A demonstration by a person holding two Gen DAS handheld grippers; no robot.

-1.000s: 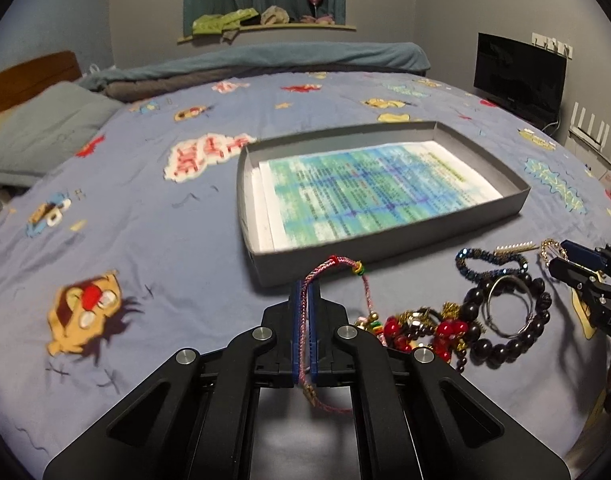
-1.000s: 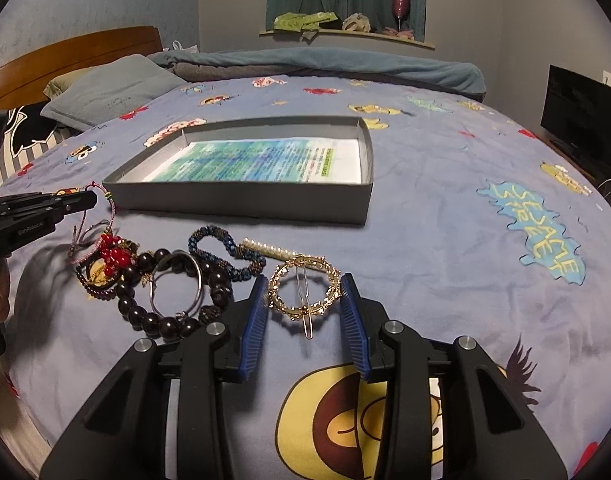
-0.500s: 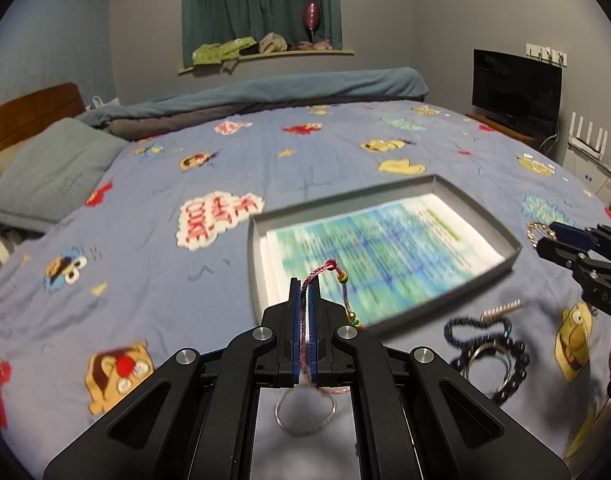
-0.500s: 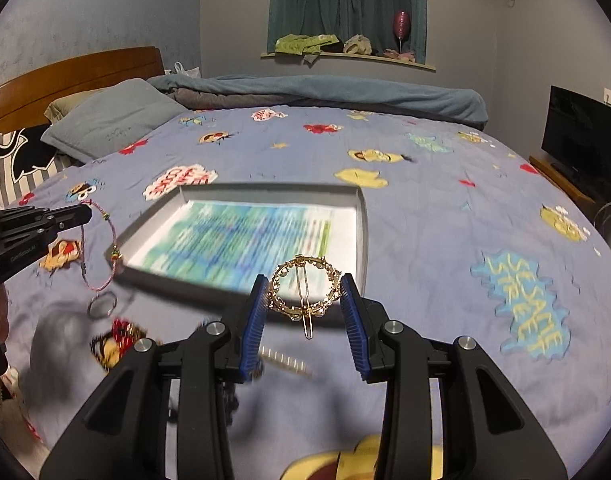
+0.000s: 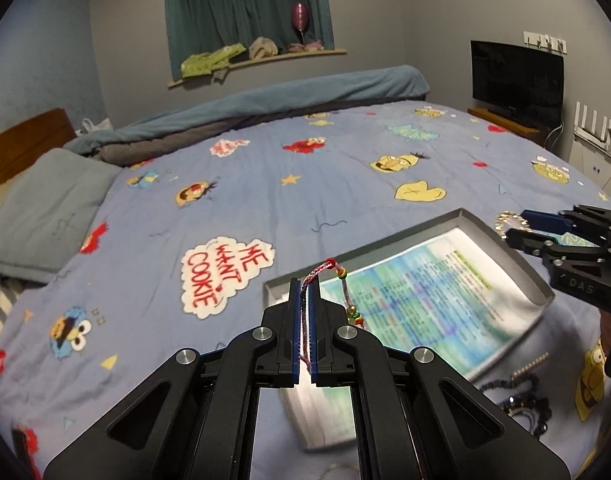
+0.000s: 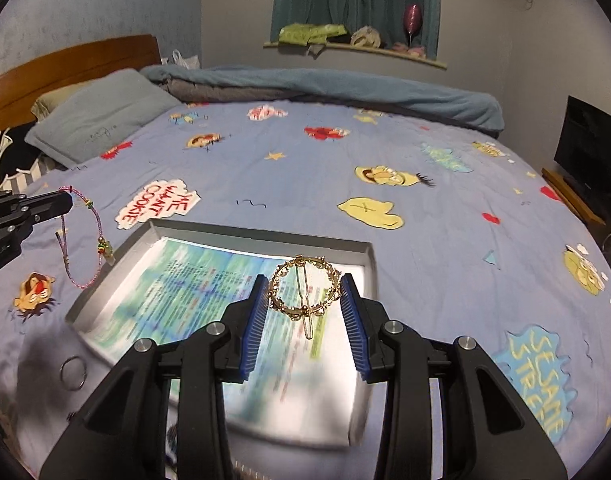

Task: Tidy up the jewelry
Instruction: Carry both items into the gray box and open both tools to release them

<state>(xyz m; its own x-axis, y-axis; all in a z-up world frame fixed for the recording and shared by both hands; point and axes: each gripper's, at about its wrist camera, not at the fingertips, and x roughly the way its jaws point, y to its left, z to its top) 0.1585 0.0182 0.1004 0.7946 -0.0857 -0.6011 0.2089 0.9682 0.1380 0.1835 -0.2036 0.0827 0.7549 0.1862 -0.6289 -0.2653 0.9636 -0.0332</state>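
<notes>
My left gripper point(image 5: 304, 286) is shut on a pink braided cord bracelet point(image 5: 345, 292) with coloured beads; it hangs above the near left corner of the grey tray point(image 5: 537, 284). In the right wrist view the bracelet point(image 6: 83, 240) dangles from the left gripper point(image 6: 63, 202) beside the tray's left wall. My right gripper point(image 6: 304, 292) is shut on a round gold hair clip point(image 6: 304, 289) and holds it above the printed paper in the tray point(image 6: 367, 258). It also shows in the left wrist view point(image 5: 515, 226), over the tray's far right corner.
Dark bead bracelets point(image 5: 521, 394) and a pearl bar clip point(image 5: 531, 363) lie on the blue cartoon bedspread right of the tray. A metal ring point(image 6: 72, 372) lies left of the tray. A pillow point(image 6: 101, 120), a rolled blanket point(image 6: 325, 88) and a TV point(image 5: 517, 80) stand farther off.
Both grippers rose and moved forward over the tray with their pieces. The jewelry pile dropped to the lower edge of both views.
</notes>
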